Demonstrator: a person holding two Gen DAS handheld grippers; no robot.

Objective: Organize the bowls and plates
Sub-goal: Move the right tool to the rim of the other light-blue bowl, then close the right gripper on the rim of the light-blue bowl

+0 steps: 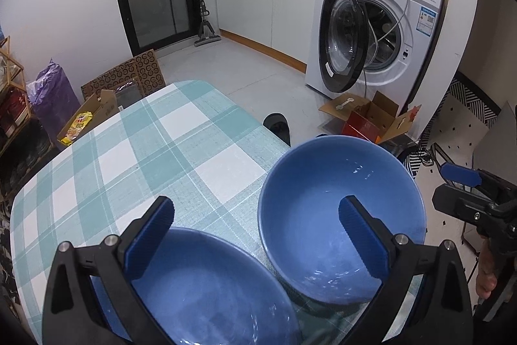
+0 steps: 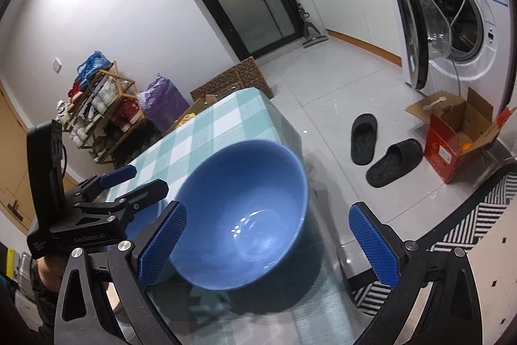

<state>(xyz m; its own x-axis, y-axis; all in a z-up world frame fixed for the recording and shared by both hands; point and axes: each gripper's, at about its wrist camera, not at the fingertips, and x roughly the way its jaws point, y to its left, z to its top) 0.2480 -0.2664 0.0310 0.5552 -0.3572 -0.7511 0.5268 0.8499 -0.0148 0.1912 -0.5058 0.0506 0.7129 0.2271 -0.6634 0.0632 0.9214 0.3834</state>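
Observation:
A deep blue bowl [image 1: 326, 199] stands near the right edge of the table with the teal checked cloth [image 1: 135, 151]. A wider blue plate-like bowl [image 1: 206, 286] lies just left of it, close to the camera. My left gripper [image 1: 255, 215] is open and empty, hovering above both dishes, one finger over each. In the right wrist view the deep bowl [image 2: 245, 215] sits in front of my right gripper [image 2: 265, 231], which is open and empty, its left finger [image 2: 163, 244] beside the bowl's rim. The left gripper also shows there [image 2: 129, 183].
A washing machine [image 1: 381, 31] with its door open stands beyond the table. An open cardboard box [image 2: 458, 134] and two black slippers [image 2: 387, 151] lie on the tiled floor. A shoe rack [image 2: 97, 118] and purple bag [image 2: 161, 102] stand at the far wall.

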